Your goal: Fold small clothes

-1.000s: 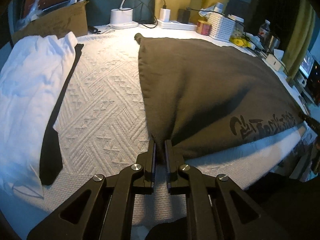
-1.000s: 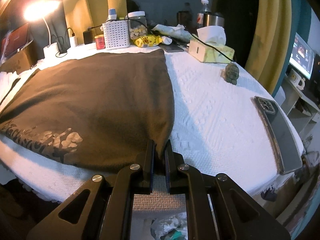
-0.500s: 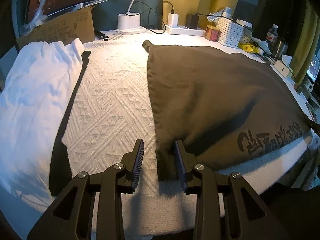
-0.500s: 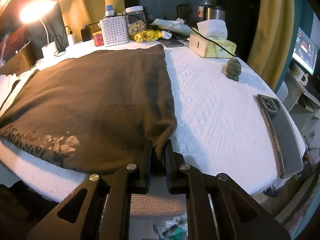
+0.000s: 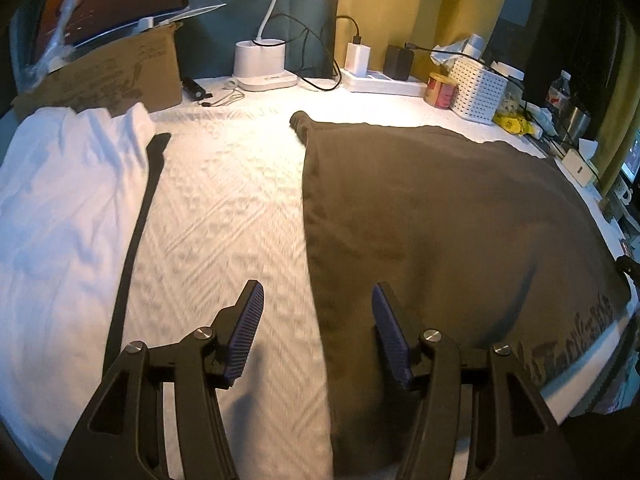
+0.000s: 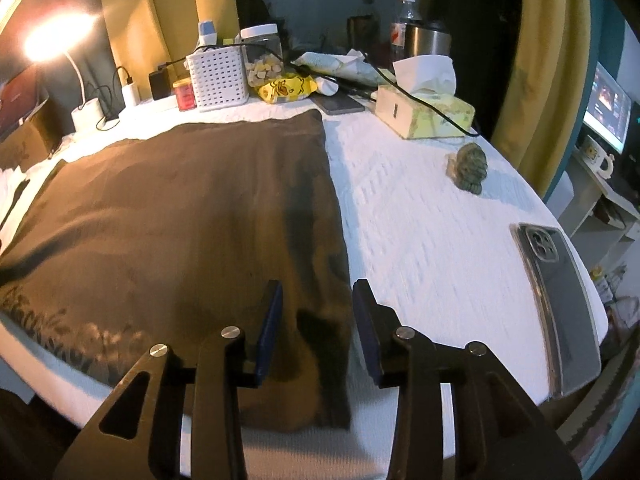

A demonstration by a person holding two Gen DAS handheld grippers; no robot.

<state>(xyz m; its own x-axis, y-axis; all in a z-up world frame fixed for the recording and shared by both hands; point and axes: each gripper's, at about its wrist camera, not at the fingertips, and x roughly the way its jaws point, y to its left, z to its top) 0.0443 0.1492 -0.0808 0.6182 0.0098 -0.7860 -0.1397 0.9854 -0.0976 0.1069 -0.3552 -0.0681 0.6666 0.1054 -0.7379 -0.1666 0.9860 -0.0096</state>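
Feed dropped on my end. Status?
Left gripper and right gripper jaws opening, pads off cloth. Brown garment flat on white cover. Nothing blocking.

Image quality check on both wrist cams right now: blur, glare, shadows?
Left wrist: motion smear on the white cover and the brown garment; left gripper sharp, opening, casting a shadow below. Right wrist: lamp blown out top left; phone and turtle figurine soft; right gripper opening, dark shadow patch on the garment. Both views: strong fisheye bowing, dark corners.
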